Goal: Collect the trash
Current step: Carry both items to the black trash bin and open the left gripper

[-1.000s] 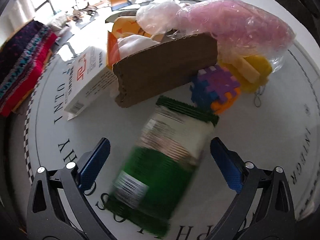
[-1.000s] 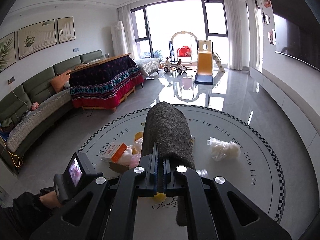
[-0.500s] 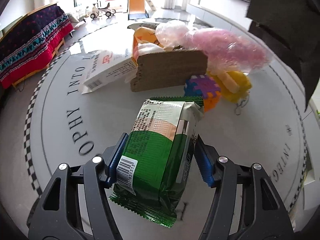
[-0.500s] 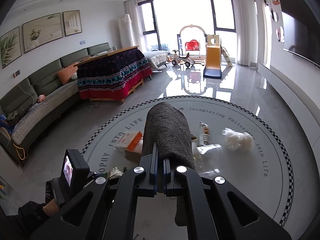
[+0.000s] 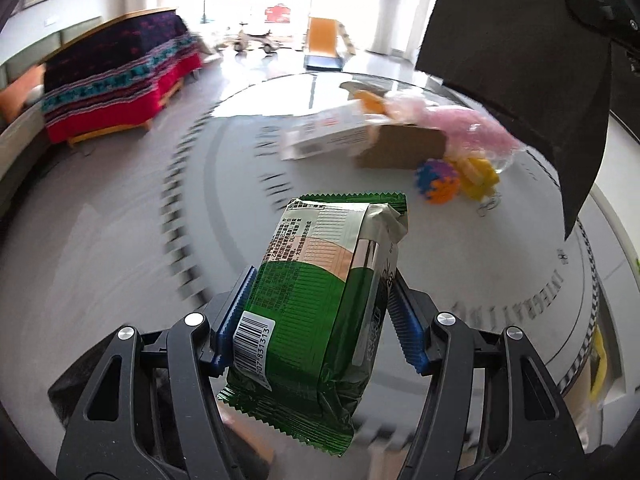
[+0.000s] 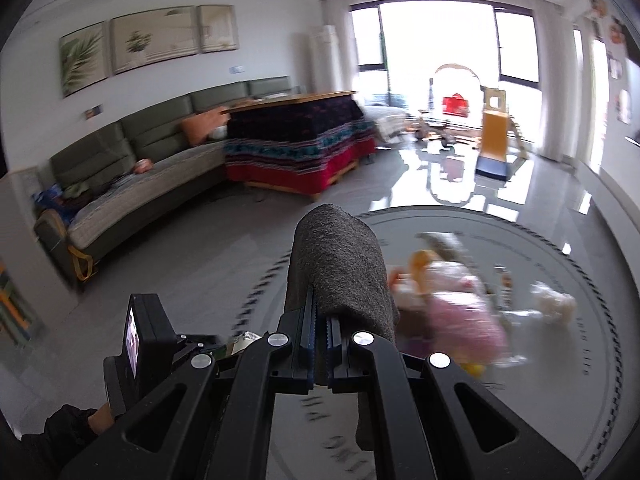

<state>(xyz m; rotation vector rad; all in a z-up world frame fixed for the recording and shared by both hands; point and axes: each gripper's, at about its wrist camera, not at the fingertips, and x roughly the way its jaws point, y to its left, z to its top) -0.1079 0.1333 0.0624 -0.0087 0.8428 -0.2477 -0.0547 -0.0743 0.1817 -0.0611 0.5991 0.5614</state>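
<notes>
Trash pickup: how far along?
Early. No piece is visibly bagged. In hand: left gripper clamps the green packet, off the floor; right gripper pinches the grey felt bag. Left: white box, cardboard, pink plastic remain piled on the floor.

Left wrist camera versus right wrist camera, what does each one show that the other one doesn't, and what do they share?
Only the left wrist view shows the left gripper clamped on the green snack packet, plus the cardboard piece. Only the right wrist view shows the right gripper shut on the grey felt fabric, plus the sofa and wall pictures. Both show the pink plastic bag, the red-skirted table and the yellow slide.
</notes>
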